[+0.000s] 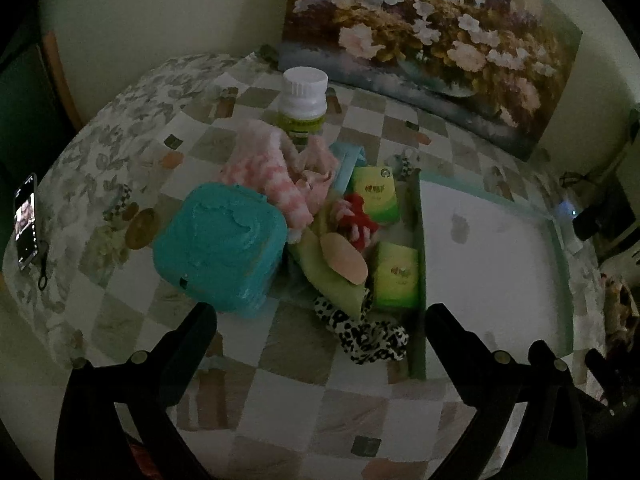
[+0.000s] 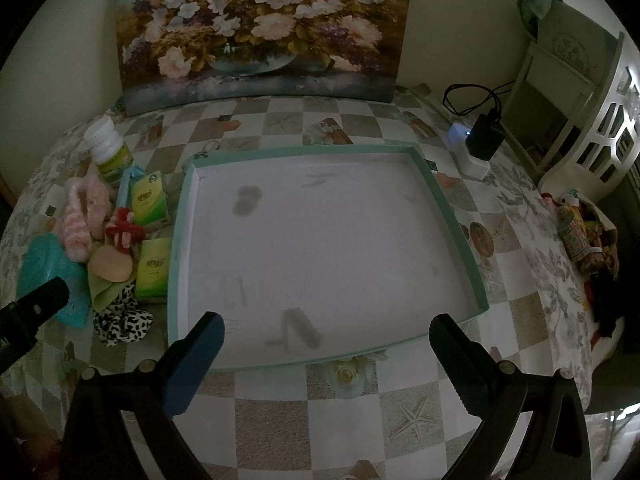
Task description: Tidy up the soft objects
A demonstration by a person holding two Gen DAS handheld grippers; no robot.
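A heap of soft things lies left of a shallow white tray with a teal rim (image 2: 444, 208): a teal fluffy cloth (image 1: 220, 240), pink-white fuzzy socks (image 1: 268, 172), a red-white knotted toy (image 1: 356, 216), a peach sponge (image 1: 346, 258) on a green cloth (image 1: 324, 276), a leopard-print scrunchie (image 1: 360, 334) and two green tissue packs (image 1: 396, 276). My left gripper (image 1: 320, 320) is open just short of the heap. My right gripper (image 2: 326, 334) is open over the tray's near edge. The tray holds nothing.
A white-capped bottle (image 1: 304, 100) stands behind the heap. A flower painting (image 2: 264, 28) leans on the wall. A phone (image 1: 26, 228) lies at the far left. A charger with cable (image 2: 480, 140) sits right of the tray. A white shelf (image 2: 580, 92) stands beyond.
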